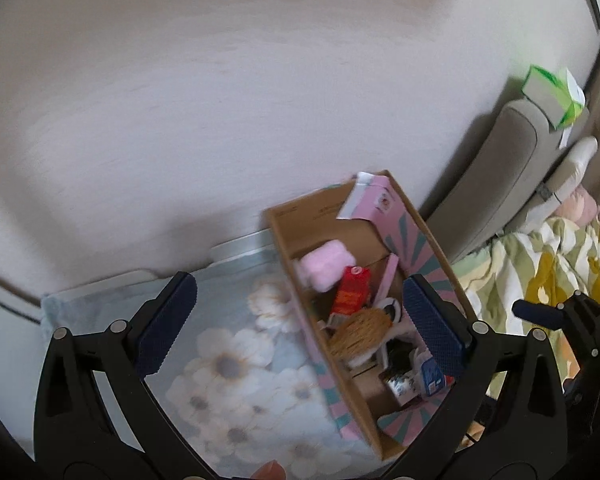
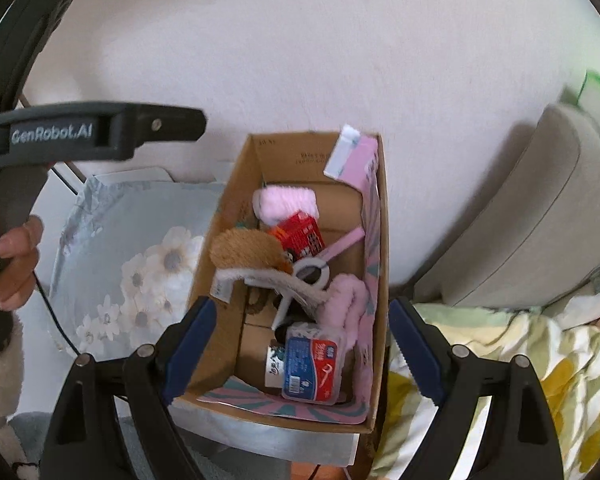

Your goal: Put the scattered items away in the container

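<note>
A cardboard box (image 2: 216, 236) with pink patterned flaps stands on a floral cloth and holds several items: a pink fluffy thing (image 2: 286, 200), a red carton (image 2: 302, 236), a brown plush toy (image 2: 248, 248), and a blue-red floss pack (image 2: 314, 364). The box also shows in the left wrist view (image 1: 288, 248), with the red carton (image 1: 352, 290) and the plush toy (image 1: 360, 330) inside. My right gripper (image 2: 298, 354) is open and empty, just above the box's near end. My left gripper (image 1: 300, 324) is open and empty, above the box's left wall.
The floral cloth (image 1: 228, 364) covers the surface left of the box. A grey sofa backrest (image 2: 540, 208) with a green tissue box (image 1: 552, 96) and a patterned blanket (image 2: 520, 360) lie to the right. A white wall is behind. The left hand (image 2: 16, 256) holds its gripper handle.
</note>
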The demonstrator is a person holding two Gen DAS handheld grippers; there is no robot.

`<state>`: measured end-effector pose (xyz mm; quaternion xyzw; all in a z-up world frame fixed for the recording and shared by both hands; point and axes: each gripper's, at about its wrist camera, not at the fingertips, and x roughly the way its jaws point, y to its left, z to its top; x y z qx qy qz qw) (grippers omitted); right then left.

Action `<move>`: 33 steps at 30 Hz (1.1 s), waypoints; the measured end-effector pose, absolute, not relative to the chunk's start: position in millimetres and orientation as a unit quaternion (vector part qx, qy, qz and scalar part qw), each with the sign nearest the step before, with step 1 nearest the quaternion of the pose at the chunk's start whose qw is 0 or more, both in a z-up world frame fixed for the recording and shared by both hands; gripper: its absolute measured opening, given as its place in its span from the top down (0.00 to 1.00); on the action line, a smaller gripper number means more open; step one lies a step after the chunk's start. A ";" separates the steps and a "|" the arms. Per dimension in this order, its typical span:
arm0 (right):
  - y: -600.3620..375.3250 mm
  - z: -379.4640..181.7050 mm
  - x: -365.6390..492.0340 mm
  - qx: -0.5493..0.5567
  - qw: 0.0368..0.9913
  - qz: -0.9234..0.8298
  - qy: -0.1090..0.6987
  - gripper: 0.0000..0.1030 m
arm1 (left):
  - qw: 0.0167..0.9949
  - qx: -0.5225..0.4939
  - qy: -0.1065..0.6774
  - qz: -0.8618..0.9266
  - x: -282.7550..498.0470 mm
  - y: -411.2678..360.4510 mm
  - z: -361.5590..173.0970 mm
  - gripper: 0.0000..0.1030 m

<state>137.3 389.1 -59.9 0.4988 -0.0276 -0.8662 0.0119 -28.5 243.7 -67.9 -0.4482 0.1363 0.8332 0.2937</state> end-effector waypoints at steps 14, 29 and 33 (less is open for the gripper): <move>296.6 -3.5 134.8 0.456 -0.037 -0.889 -0.008 0.17 | 0.168 -0.430 0.089 0.883 -31.0 86.0 -37.1 0.00; 235.0 -11.3 127.0 0.462 -0.054 -0.885 -0.022 0.17 | 0.112 -0.433 0.050 0.893 -22.2 -12.2 -45.8 0.00; 228.6 -13.8 125.4 0.461 -0.063 -0.885 -0.017 0.17 | 0.108 -0.431 0.040 0.895 -23.4 -22.0 -44.6 0.00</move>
